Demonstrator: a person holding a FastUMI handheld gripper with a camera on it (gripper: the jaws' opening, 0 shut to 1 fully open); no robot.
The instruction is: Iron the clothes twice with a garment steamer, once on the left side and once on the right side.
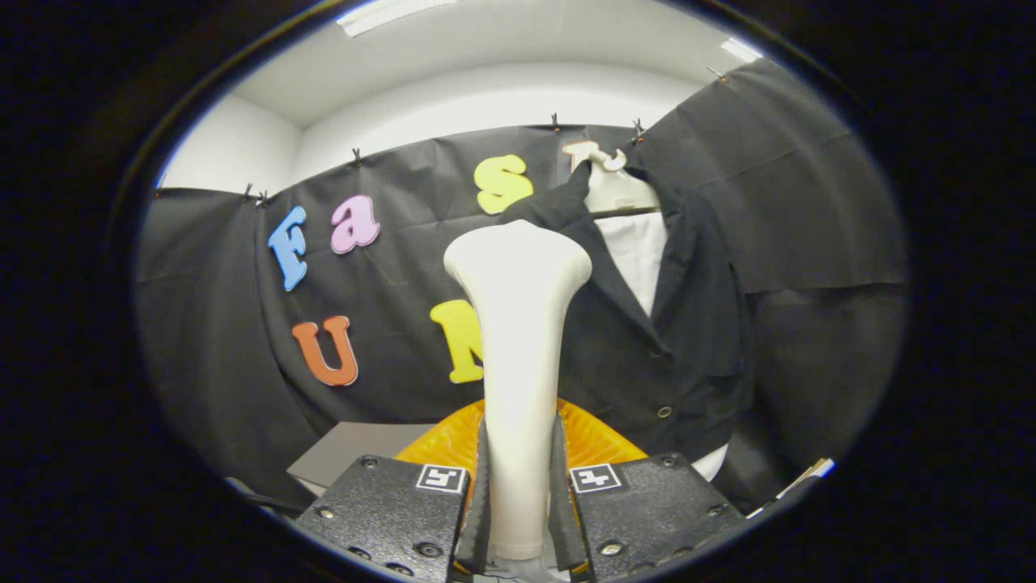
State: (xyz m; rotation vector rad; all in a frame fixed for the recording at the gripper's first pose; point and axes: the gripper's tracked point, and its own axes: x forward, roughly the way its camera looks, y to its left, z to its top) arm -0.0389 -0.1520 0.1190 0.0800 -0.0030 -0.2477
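While my tool (518, 518) grips the steamer (518, 324) upright, I'd judge it best to press the head flat—gliding slowly down the jacket (647, 348).

I've got the garment steamer (519, 340) upright between my jaws, both fingers pressed on its slim handle: cream-white, flaring to a wide rounded head at top. Just beyond it, slightly right, the dark buttoned jacket (655, 340) hangs on a pale hanger (615, 190) over a white shirt (639, 251), collar open. Steamer head looks near the jacket's left lapel; contact unclear.
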